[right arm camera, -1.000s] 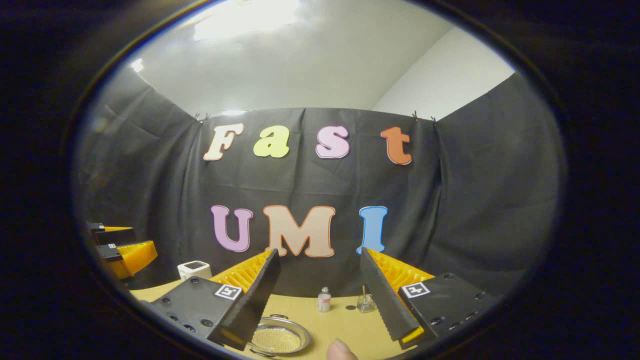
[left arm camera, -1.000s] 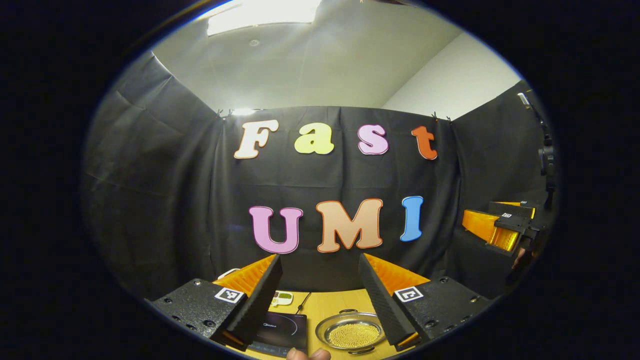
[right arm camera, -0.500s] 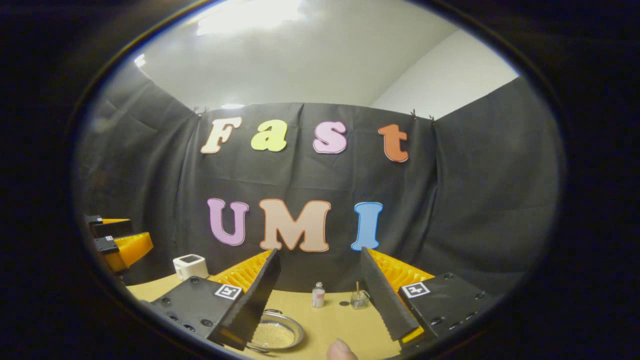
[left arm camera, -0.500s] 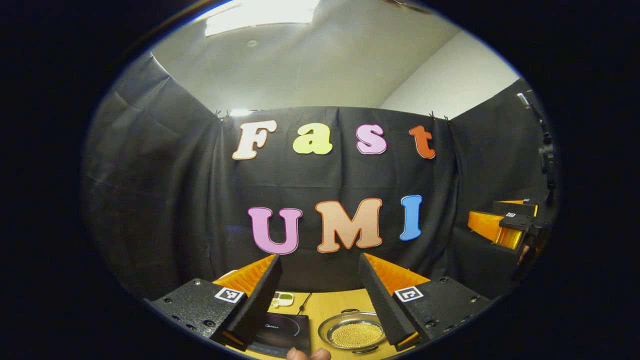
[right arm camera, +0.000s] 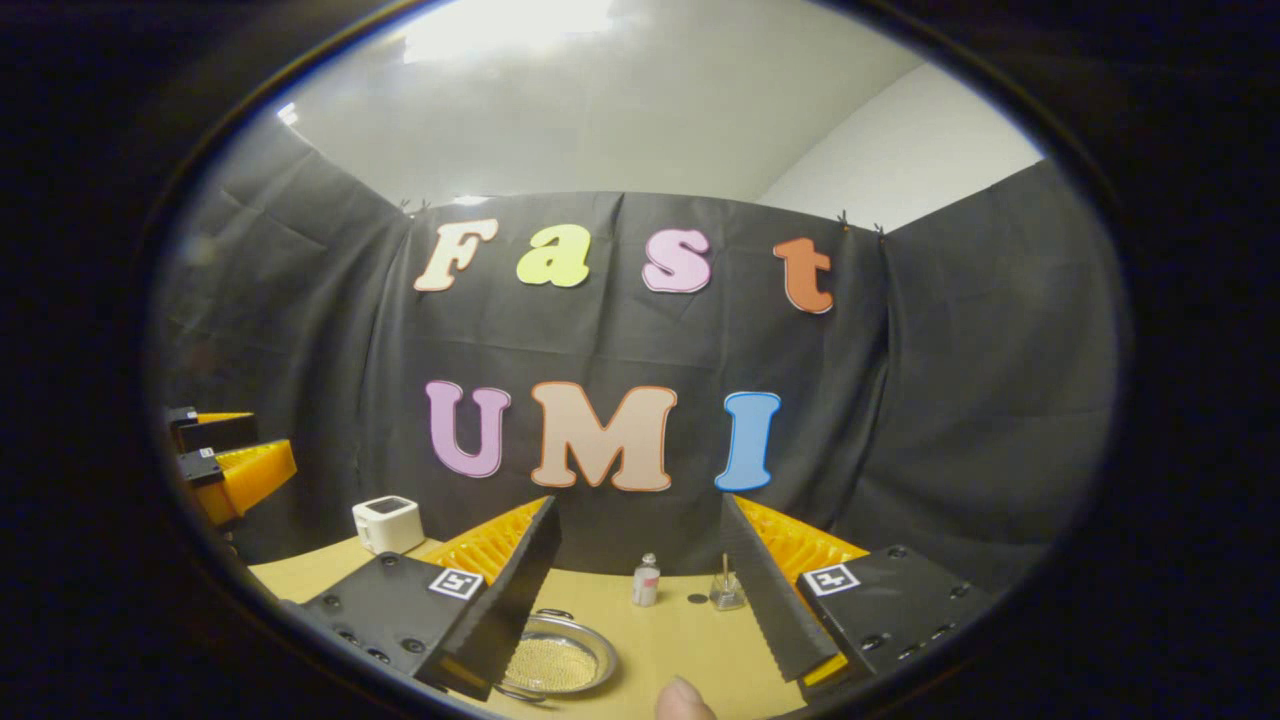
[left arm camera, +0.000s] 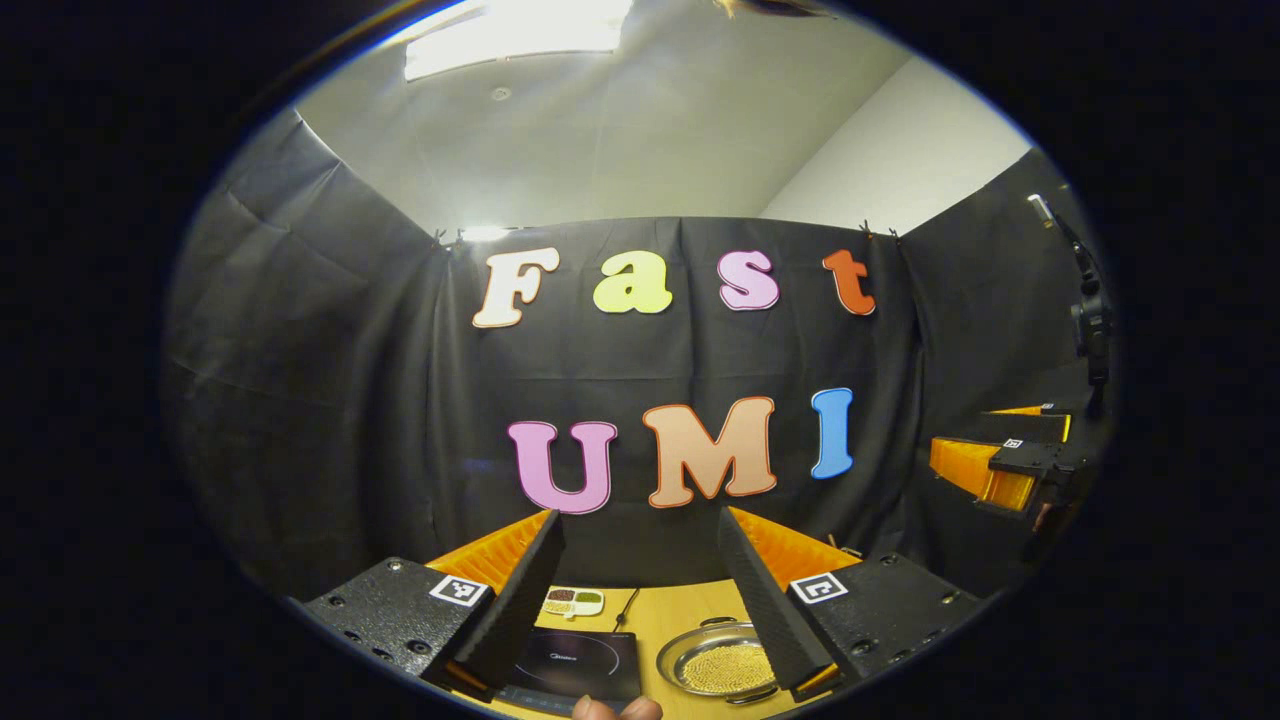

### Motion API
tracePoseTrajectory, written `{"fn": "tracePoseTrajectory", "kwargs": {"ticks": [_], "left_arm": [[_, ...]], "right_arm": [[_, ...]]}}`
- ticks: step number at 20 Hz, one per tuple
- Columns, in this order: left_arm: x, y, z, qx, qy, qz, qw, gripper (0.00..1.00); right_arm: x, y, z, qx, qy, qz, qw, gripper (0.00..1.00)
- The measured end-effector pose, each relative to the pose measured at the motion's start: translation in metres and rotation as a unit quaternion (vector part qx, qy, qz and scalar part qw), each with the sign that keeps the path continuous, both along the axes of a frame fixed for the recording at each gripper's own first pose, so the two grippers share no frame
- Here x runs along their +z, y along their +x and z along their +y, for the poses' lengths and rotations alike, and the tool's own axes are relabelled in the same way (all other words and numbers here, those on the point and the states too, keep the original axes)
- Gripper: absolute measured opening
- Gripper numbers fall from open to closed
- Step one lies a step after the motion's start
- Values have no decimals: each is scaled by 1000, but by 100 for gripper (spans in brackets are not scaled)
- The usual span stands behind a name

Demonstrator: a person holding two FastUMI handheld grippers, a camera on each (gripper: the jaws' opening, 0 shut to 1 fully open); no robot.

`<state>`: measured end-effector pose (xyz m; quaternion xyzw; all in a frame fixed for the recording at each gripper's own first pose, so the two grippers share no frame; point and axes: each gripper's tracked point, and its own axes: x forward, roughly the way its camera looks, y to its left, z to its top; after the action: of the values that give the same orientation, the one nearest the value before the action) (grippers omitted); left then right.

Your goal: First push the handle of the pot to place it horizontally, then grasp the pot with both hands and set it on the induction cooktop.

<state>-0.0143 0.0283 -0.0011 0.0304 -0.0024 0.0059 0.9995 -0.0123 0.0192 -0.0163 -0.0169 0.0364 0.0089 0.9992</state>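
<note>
1. Compared with a second ago, both cameras have tipped down a bit: more of the wooden table (right arm camera: 690, 640) shows in the right gripper view, and in the left gripper view the pot (left arm camera: 722, 668) and induction cooktop (left arm camera: 585, 660) sit a touch further right and fuller in frame. The pot itself hasn't gone anywhere.
2. Left gripper (left arm camera: 640, 590): fingers spread wide apart with nothing between them, held up above the table. You can also spot it at the far left of the right gripper view (right arm camera: 225, 465).
3. Right gripper (right arm camera: 640, 585): same deal, fingers wide apart and holding nothing, up in the air. It shows at the far right of the left gripper view (left arm camera: 1005, 465).
4. The pot is a shallow silver pan with yellowish grainy stuff inside, sitting on the table just right of the black cooktop, not on it. In the right gripper view it sits low, beside the left finger (right arm camera: 555, 660).
5. One pot handle (right arm camera: 555, 615) shows at the far rim; can't tell from here whether it's flat or tipped up.
6. Other bits on the table: a small white box (right arm camera: 388, 522), a little bottle (right arm camera: 646, 582), a small glass jar (right arm camera: 727, 595), and a small dish with compartments (left arm camera: 572, 600) behind the cooktop.
7. A fingertip (right arm camera: 680, 700) pokes in at the bottom edge.
</note>
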Motion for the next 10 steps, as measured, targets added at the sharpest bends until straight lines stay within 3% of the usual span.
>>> {"fn": "tracePoseTrajectory", "kwargs": {"ticks": [4, 7, 8, 9, 10], "left_arm": [[-10, -4, 14, 2, -5, 9, 1000, 94], [-18, -6, 24, 2, -13, 13, 1000, 94], [-20, -5, 27, 4, -17, 16, 1000, 94], [-23, -6, 32, 8, -19, 19, 1000, 94], [-25, -7, 34, 12, -21, 22, 999, 94]], "right_arm": [[-12, -1, 17, 5, 6, 18, 1000, 99], [-23, -5, 23, 5, 10, 41, 999, 96], [-26, -8, 26, 6, 9, 47, 999, 80], [-31, -9, 27, 7, 4, 53, 999, 77], [-37, -9, 28, 9, -3, 63, 998, 63]]}}
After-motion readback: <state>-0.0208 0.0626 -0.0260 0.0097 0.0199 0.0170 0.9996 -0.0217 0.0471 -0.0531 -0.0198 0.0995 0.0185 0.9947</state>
